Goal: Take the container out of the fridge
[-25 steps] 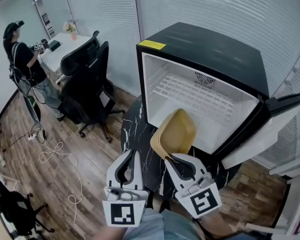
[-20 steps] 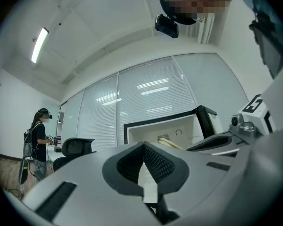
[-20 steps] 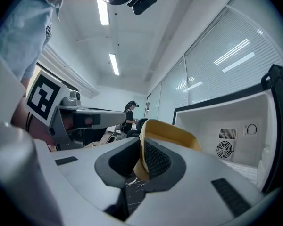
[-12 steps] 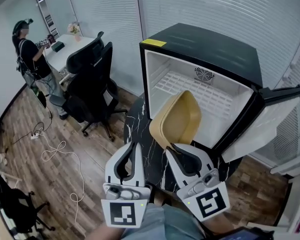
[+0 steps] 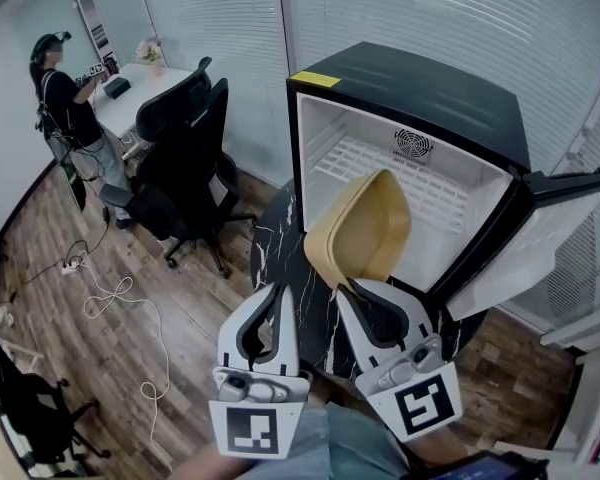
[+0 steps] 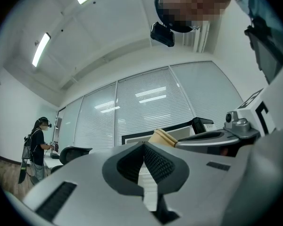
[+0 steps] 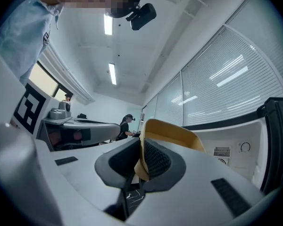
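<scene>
A yellow container (image 5: 357, 230) hangs tilted on edge in front of the open black fridge (image 5: 420, 118), outside its white inside. My right gripper (image 5: 348, 290) is shut on the container's lower rim; in the right gripper view the yellow rim (image 7: 172, 135) rises from between the ribbed pads. My left gripper (image 5: 277, 296) hovers just left of it, shut with nothing between its pads. From the left gripper view, the container's edge (image 6: 161, 137) shows beyond the closed left gripper (image 6: 144, 149).
The fridge door (image 5: 540, 238) stands open to the right. The fridge rests on a round black marble table (image 5: 280, 268). Two black office chairs (image 5: 185, 158) stand to the left. A person (image 5: 65, 103) stands at a white desk (image 5: 130, 93) at the far left. Cables (image 5: 100, 308) lie on the wood floor.
The container has risen and tipped further upright in my right gripper, moving slightly right. Both grippers shifted a little right; the left stays shut.
</scene>
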### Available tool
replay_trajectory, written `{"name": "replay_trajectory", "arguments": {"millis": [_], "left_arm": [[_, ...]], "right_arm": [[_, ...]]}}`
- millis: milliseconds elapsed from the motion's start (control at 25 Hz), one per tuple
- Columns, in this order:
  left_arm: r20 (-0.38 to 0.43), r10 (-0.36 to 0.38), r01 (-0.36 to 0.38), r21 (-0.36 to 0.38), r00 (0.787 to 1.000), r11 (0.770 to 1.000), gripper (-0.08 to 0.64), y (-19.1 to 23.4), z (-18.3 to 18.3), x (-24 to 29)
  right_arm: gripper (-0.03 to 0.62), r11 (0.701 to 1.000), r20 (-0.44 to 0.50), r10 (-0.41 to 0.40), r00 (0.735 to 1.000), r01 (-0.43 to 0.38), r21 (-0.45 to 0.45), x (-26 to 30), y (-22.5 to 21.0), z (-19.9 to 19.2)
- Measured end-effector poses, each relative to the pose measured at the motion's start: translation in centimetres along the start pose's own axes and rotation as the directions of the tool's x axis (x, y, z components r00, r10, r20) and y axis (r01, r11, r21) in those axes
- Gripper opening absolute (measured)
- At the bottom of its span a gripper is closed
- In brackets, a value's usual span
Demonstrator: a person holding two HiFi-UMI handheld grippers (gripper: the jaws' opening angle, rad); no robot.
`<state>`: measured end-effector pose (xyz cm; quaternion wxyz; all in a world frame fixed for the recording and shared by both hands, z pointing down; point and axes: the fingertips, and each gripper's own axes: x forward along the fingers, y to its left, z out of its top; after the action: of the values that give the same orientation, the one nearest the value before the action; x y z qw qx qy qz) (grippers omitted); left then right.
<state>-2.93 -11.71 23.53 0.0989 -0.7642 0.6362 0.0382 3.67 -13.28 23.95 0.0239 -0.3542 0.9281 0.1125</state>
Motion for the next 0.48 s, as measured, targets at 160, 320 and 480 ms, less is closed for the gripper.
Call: {"name": "replay_trajectory", "arguments": {"millis": [160, 320, 480], "left_arm": [[-0.007, -0.015, 0.015, 0.013, 1.0, 1.0, 0.014, -0.1, -0.16, -0.25], [-0.002, -0.012, 0.012, 0.012, 1.0, 1.0, 0.014, 0.2, -0.1, -0.44], [-0.009, -0.008, 0.008, 0.013, 1.0, 1.0, 0.014, 0.63, -0.25, -0.76]], "right_arm": [[0.04, 1.0, -0.001, -0.012, 1.0, 0.012, -0.01, 0.1, 0.16, 0.04], [0.038, 1.0, 0.001, -0.013, 1.0, 0.013, -0.004, 0.1, 0.4, -0.01], [0.038, 1.0, -0.001, -0.012, 1.0, 0.012, 0.001, 0.18, 0.75, -0.13]]}}
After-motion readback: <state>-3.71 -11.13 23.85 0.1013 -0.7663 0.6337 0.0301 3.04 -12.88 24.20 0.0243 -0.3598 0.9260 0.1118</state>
